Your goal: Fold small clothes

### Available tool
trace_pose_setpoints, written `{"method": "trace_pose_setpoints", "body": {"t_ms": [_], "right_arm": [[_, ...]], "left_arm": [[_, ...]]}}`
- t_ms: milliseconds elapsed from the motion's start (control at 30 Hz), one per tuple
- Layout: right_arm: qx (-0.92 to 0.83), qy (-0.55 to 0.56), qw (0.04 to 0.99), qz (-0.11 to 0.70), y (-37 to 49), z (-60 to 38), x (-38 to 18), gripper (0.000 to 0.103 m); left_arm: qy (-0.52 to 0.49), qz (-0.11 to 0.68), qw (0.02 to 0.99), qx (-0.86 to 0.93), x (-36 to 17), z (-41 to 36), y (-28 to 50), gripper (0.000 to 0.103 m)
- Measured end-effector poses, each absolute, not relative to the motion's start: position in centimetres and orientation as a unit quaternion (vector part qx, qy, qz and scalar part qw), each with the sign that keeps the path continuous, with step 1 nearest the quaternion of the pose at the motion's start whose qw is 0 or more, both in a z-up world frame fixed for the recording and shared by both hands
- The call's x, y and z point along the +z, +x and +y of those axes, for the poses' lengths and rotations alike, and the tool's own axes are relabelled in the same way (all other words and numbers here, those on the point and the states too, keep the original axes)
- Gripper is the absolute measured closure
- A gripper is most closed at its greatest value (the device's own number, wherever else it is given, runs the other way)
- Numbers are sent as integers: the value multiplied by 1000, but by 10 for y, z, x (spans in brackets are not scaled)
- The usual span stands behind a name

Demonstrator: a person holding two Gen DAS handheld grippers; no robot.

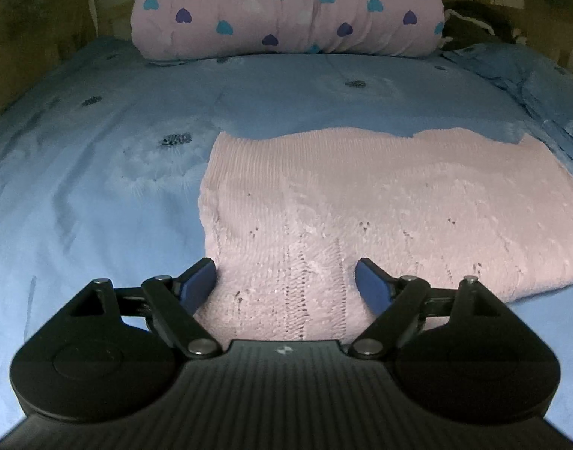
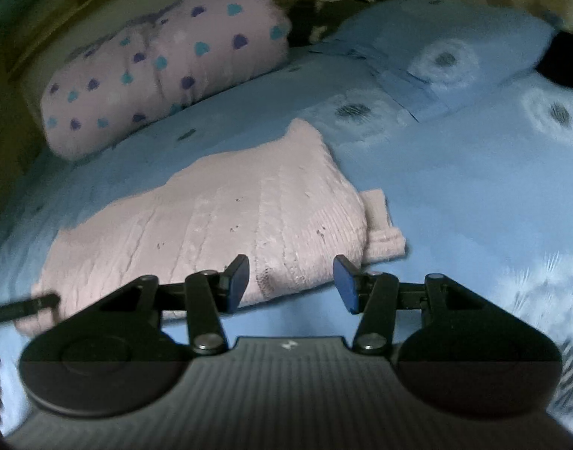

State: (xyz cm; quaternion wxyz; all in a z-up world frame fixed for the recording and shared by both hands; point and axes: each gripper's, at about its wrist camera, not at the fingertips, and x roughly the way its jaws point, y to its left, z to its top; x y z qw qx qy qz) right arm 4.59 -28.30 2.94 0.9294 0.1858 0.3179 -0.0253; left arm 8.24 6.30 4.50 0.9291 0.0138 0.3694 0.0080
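Pink knit sweater lies flat on the bed, already folded into a rough rectangle, with a sleeve cuff poking out from under its right edge. Left gripper is spread wide over the near edge of the knit, with fabric lying between the blue pads but nothing pinched. Right gripper is also parted, at the near right corner, pads not pressing on cloth; this view is blurred.

Step in hand, judging by layout: set up the next fold or tidy the one just made. To do it well, take the near edge at both corners, pinch all layers together, lift evenly and lay it over toward the far edge. Tuck the stray cuff in first, or it will stick out. The knit is thick and stretchy, so a shallow pinch would likely slip.

Surface: blue bedspread with dandelion print, soft and slightly wrinkled. Pink heart-print rolled quilt lies at the far end, a blue pillow to the right. Room dim, wooden wall behind.
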Motion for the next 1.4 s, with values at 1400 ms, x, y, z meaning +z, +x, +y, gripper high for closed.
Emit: {"method": "trace_pose_setpoints", "body": {"t_ms": [1400], "right_arm": [[-91,453,866,190,84,-285,-21,31]], "left_arm": [[-71,397,915,12,45,90,89,8]]}}
